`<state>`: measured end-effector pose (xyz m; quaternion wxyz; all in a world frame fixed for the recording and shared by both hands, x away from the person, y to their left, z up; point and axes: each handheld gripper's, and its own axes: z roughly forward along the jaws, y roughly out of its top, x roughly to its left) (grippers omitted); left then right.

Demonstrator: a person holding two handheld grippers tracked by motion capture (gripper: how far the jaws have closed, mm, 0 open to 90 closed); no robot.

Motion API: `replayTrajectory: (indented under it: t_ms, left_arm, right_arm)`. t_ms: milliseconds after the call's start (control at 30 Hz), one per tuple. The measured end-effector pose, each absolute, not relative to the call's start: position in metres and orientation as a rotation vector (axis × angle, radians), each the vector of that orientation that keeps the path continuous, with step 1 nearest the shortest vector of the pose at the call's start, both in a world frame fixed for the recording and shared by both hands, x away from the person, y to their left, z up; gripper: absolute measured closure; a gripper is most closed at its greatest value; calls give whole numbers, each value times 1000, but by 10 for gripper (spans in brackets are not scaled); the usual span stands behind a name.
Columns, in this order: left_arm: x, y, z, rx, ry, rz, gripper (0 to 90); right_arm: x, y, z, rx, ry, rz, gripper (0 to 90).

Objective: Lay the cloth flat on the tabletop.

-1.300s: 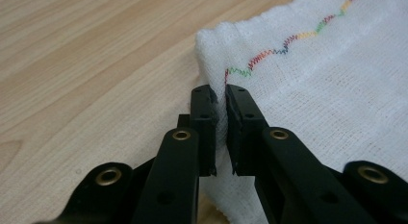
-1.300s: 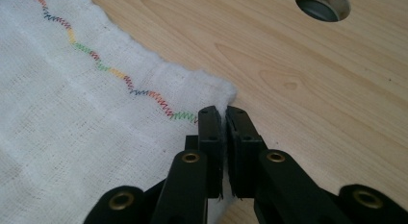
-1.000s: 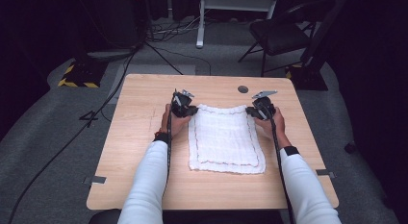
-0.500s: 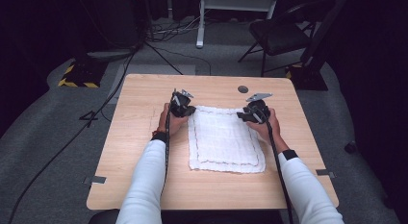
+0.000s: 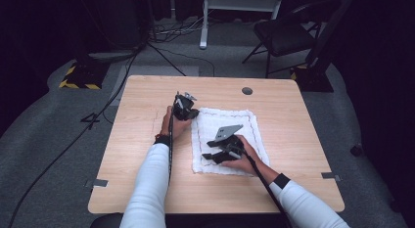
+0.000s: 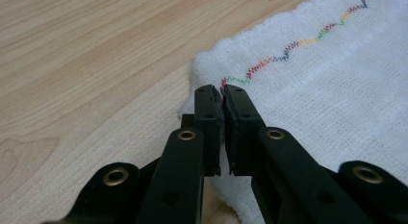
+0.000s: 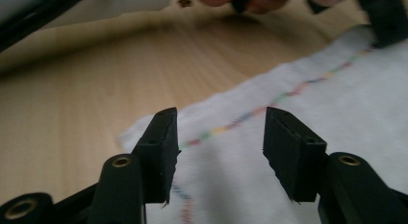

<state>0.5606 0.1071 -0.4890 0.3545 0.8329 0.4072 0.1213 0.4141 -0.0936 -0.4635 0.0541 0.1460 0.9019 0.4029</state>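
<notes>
White cotton cloth (image 5: 226, 140) lies flat at the middle of my wooden table (image 5: 303, 154), a folded rectangle with a zigzag of coloured stitching running just inside its edge. I am folding it, and I judge this to be the start of a fold: one corner is secured, the other not yet taken.

My left gripper (image 5: 185, 106) sits at the cloth's far-left corner, around eleven o'clock from the cloth's middle. In the left gripper view its jaws are pressed together, pinching that corner (image 6: 211, 75), with the stitched line starting just beyond the tips. That hand is anchored there.

My right gripper (image 5: 215, 154) is low over the near part of the cloth, about six o'clock from its middle, pointing toward nine o'clock. Its jaws have just been opening and now stand spread, with nothing gripped. In the right gripper view, the cloth's near-left corner (image 7: 144, 130) and the stitched border show through the gap, and bare wood lies beyond at twelve o'clock.

Next, as I read it, the right gripper must travel on toward that near-left corner, drop until one jaw can slide under the edge, and close on all layers at once. The cloth is soft and limp, so a shallow bite could catch the top layer alone and let the rest sag. With both left corners held, I can lift and carry that edge over toward three o'clock.
</notes>
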Motion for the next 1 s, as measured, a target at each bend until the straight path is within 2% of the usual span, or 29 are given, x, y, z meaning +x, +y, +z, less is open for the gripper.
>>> replayTrajectory:
  t_ms: [167,367,400,433,533,600,633,1000]
  left_arm:
    - [560,107,-489,2140,1070,315,851]
    - [559,109,-488,2135,1080,312,851]
    - [558,111,-488,2128,1078,312,851]
    - [558,111,-488,2128,1078,312,851]
    - [559,114,-490,2135,1076,296,851]
    - [559,114,-490,2133,1077,286,851]
    - [559,115,-491,2130,1074,284,851]
    - [554,115,-487,2143,1072,319,853]
  right_arm:
    - [388,-70,-474,324,2822,1160,476]
    - [381,-54,-487,329,2855,1076,518]
    - [381,-52,-489,332,2836,1055,586]
    - [381,-52,-489,332,2836,1055,586]
    - [384,-54,-488,379,2802,1047,757]
    - [384,-54,-488,389,2790,1039,783]
    - [382,-52,-488,379,2768,1018,823]
    - [381,-50,-487,341,2769,1019,856]
